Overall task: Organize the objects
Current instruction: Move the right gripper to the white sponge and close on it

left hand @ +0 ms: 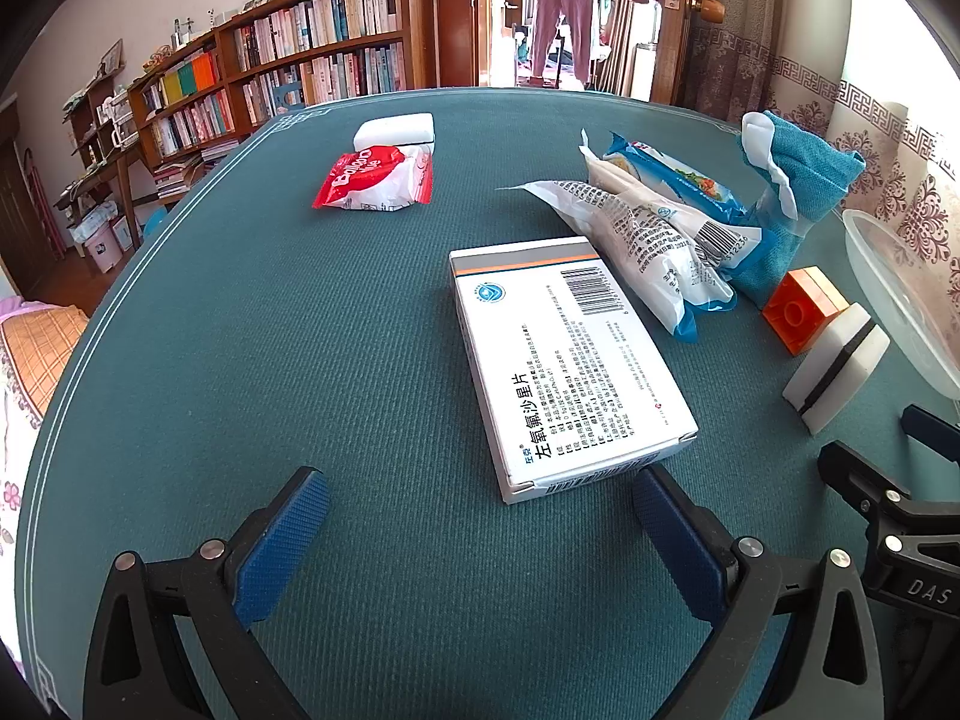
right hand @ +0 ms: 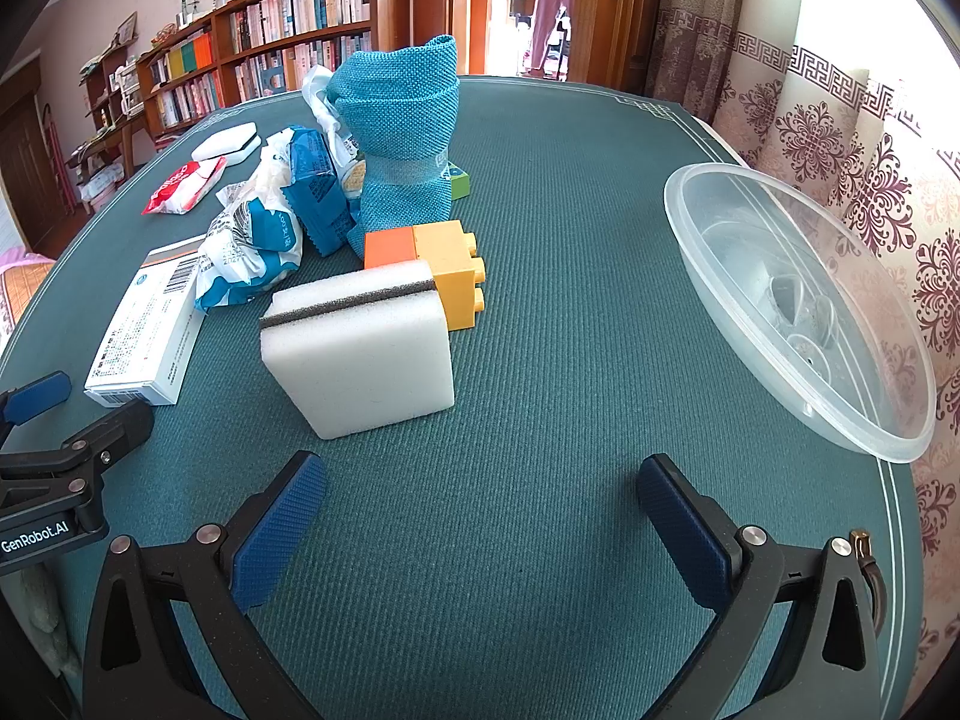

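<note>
On the green table the things lie in a loose cluster between the two grippers. A white medicine box lies flat just ahead of the left gripper, its near corner close to the right-hand pad, not touching as far as can be seen. Past the box, two crumpled snack bags overlap each other and lean against a blue cloth pouch, which stands upright. Farther off, well apart from the cluster, a red packet lies just in front of a white sponge. A second sponge, white with a dark stripe through it, stands on edge in front of the right gripper, and pressed against its far side are an orange block and a yellow block, joined side by side; a green block peeks out behind the pouch. A clear plastic bowl sits at the table's right edge, near the curtain, well apart from everything else. The way from the right gripper to the bowl is bare cloth. Both grippers tilt down toward the table with jaws spread wide and nothing between the pads. Each gripper shows at the edge of the other's view, side by side.
</note>
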A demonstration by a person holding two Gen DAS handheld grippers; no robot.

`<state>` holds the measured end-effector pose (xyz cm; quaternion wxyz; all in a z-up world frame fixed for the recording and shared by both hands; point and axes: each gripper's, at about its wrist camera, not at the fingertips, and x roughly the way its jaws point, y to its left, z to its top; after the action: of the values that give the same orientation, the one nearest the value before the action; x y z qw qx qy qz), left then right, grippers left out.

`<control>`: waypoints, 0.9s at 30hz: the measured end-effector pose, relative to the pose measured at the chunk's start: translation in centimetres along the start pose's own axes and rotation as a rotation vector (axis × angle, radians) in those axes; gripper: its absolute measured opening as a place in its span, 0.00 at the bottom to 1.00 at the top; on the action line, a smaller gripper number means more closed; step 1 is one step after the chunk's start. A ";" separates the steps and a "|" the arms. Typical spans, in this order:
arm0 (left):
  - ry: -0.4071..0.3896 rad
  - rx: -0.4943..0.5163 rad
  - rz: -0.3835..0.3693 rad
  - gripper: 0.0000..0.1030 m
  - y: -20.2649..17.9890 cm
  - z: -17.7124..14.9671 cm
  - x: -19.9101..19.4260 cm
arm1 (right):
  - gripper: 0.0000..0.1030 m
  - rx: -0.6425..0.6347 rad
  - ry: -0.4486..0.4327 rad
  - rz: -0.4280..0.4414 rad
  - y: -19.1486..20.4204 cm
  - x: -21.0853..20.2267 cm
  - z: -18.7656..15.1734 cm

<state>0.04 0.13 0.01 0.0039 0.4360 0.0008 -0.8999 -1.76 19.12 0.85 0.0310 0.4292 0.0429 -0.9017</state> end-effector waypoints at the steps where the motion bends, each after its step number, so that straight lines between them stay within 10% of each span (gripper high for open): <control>1: 0.000 0.000 0.000 1.00 0.0 0.0 0.0 | 1.00 0.001 -0.001 0.001 0.0 0.0 0.0; 27: -0.004 -0.008 0.014 1.00 0.1 0.0 0.0 | 1.00 0.002 0.012 0.055 0.0 -0.3 0.0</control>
<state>0.08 0.04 0.00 0.0119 0.4342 0.0014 -0.9007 -1.55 19.15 1.05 0.0551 0.4357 0.0302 -0.8979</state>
